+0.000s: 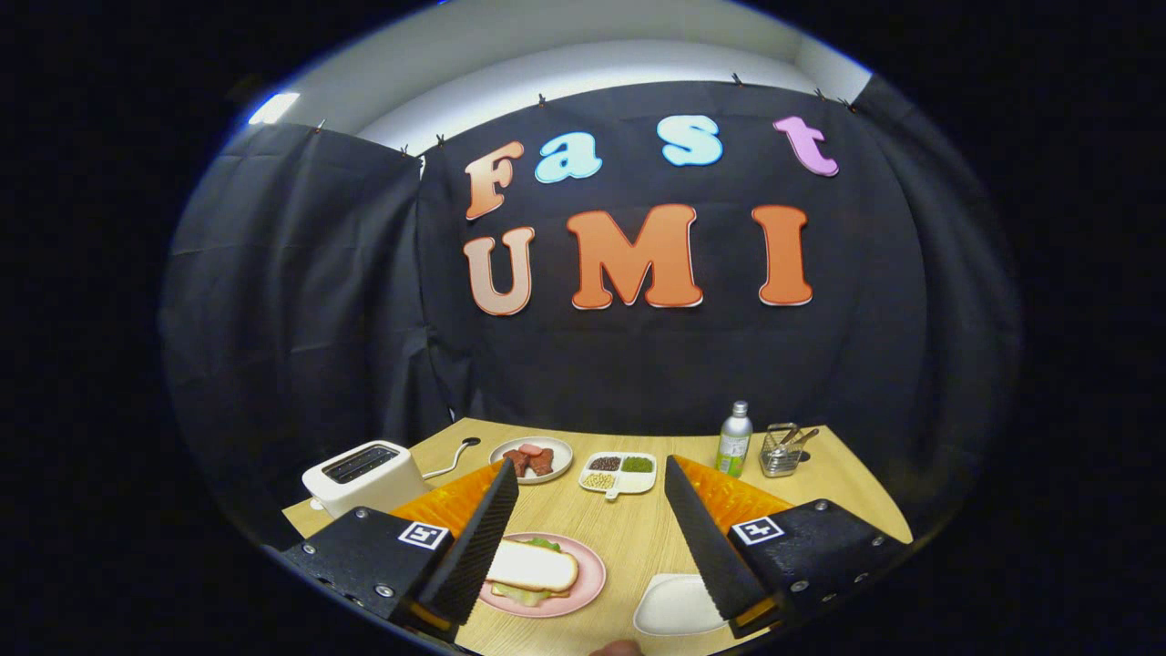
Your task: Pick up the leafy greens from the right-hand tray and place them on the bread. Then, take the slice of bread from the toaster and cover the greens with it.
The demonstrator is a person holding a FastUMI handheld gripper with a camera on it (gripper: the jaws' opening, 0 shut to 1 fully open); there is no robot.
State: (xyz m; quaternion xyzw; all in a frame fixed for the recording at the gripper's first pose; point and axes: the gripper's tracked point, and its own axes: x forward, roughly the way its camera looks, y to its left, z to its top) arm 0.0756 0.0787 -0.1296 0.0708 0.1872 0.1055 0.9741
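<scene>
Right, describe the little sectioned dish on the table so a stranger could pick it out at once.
Start at the wooden table and look towards its far side, beyond the open gripper. Between the round plate of red meat pieces and the green bottle sits the white sectioned dish. It alone is split into compartments, holding dark, green and pale grains.

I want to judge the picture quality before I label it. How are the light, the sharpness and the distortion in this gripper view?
Gripper view: strong fisheye bending, the table edge curving; even soft light, no harsh glare; the plate with the sandwich between the open gripper fingers is sharp; the bottle and toaster are small but clear.
</scene>
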